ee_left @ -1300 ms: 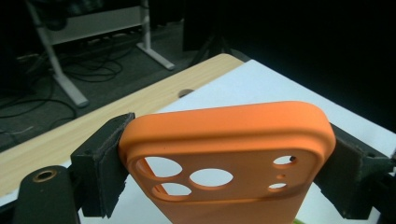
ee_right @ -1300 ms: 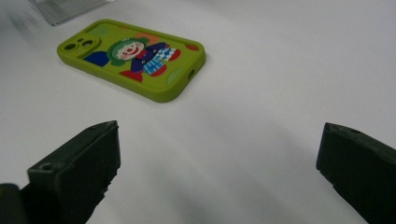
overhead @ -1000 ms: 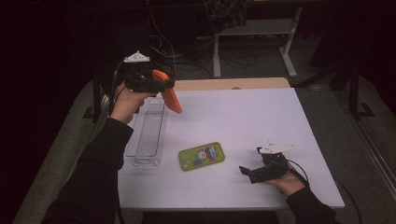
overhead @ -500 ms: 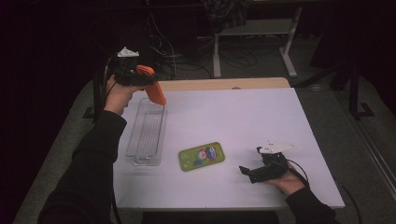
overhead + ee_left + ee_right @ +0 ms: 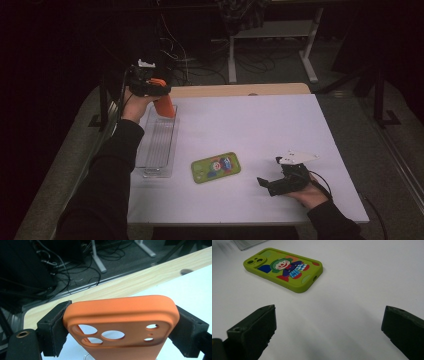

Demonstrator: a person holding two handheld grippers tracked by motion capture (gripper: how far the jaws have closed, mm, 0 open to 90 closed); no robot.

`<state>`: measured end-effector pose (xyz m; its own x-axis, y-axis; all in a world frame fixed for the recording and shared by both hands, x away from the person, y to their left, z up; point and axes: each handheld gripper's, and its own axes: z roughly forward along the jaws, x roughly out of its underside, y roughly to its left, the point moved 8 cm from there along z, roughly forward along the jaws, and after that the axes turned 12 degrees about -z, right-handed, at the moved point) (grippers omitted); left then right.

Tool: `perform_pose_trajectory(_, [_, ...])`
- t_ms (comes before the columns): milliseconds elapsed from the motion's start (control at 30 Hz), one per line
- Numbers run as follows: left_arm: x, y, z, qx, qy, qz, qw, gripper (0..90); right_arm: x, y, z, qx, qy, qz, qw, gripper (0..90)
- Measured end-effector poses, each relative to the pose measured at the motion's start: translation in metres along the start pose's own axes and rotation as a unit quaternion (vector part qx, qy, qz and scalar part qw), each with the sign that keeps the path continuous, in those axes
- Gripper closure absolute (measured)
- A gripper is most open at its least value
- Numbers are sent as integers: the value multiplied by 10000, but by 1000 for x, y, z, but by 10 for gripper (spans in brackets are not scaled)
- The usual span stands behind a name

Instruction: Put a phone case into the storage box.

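The left gripper (image 5: 159, 96), clamped on the orange phone case (image 5: 164, 103), has shifted from the upper middle-left of the high view further toward the upper left. It has also sunk. The case now hangs over the far end of the clear tray (image 5: 158, 141); it seems to sit just above the tray's rim, though the dim view leaves contact uncertain.

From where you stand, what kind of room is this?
Probably a lab or workshop set up for recording. A white table stands in a dark room, loose cables trail over the floor behind it, and a metal stand rises beyond. A person works with handheld grippers.
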<state>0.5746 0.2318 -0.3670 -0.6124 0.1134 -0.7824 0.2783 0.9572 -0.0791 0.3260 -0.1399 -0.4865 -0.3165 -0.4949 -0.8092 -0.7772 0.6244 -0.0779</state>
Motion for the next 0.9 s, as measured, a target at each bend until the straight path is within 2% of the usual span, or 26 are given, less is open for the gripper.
perform_pose_trajectory(133, [7, 2, 7, -77, 42, -66, 9999, 135, 0, 1, -1, -3, 2, -4, 10000, 0])
perform_pose_trajectory(167, [9, 3, 8, -116, 94, -21, 9999, 134, 0, 1, -1, -2, -1, -7, 10000, 0])
perform_pose_trajectory(400, [17, 8, 16, -272, 153, -38, 9995, 132, 0, 1, 0, -1, 5, -26, 10000, 0])
perform_pose_trajectory(533, [19, 6, 19, -258, 170, -17, 9995, 129, 0, 1, 0, 3, 2, -39, 10000, 0])
perform_pose_trajectory(900, [25, 3, 27, -390, 168, 50, 9991, 125, -2, 2, -1, -13, -40, -78, 10000, 0])
